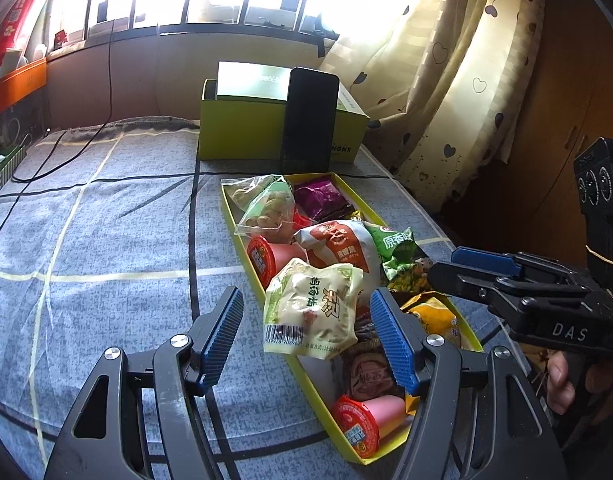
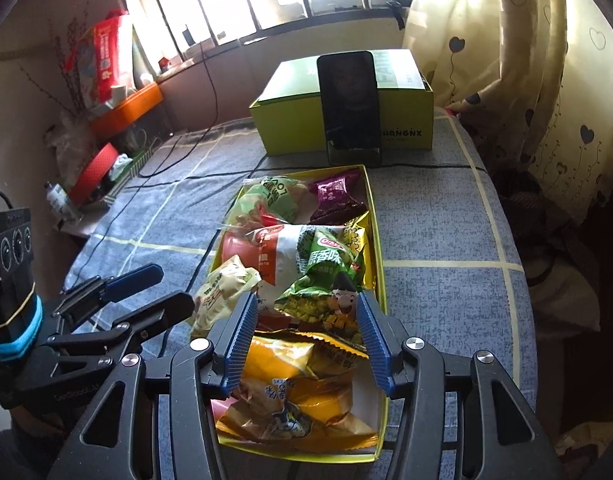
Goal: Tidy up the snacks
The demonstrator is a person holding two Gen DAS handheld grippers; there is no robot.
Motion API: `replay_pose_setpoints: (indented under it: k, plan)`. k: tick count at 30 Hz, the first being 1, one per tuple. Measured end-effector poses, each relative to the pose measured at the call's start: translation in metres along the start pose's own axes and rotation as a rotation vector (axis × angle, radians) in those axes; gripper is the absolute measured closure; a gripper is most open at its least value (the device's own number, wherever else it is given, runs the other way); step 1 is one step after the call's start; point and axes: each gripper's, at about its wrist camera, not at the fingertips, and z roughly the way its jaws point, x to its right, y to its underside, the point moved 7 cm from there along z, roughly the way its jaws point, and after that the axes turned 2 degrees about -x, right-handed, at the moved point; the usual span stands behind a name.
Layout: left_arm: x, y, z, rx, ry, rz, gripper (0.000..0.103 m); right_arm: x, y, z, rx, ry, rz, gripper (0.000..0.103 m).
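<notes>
A long yellow-green tray [image 1: 231,216] [image 2: 381,280] lies on the checked bedspread, full of snack packets. My left gripper [image 1: 310,336] is open, its jaws on either side of a pale green packet [image 1: 312,308] that overhangs the tray's left rim. My right gripper [image 2: 308,344] is open above an orange-yellow packet [image 2: 294,392] at the tray's near end, just behind a green peanut packet [image 2: 326,280]. Each gripper shows in the other's view: the right one [image 1: 458,268], the left one [image 2: 162,288]. Red-lidded pink cups [image 1: 358,424], a white-orange packet [image 1: 338,246] and a purple packet [image 2: 336,196] also lie in the tray.
A green box [image 1: 242,132] [image 2: 406,120] stands behind the tray with a dark phone [image 1: 310,120] [image 2: 350,108] leaning on it. Black cables [image 1: 86,144] cross the bed's far left. A heart-print curtain [image 1: 458,80] hangs at right. Shelves with clutter [image 2: 106,92] stand at left.
</notes>
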Motion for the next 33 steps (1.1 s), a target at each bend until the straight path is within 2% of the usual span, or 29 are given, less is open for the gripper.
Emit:
replay_pose_setpoints:
  k: [15, 21, 33]
  plan:
    - [-0.001, 0.016, -0.013, -0.035, -0.028, -0.001, 0.036, -0.038, 0.026, -0.021, -0.008, 0.043, -0.118, 0.051]
    - [-0.002, 0.020, -0.015, -0.046, -0.014, -0.010, 0.036, -0.038, 0.037, -0.022, -0.031, 0.055, -0.126, 0.051]
    - [0.005, 0.033, -0.021, -0.061, -0.036, 0.027, 0.036, -0.036, 0.054, -0.018, -0.070, 0.071, -0.131, 0.051]
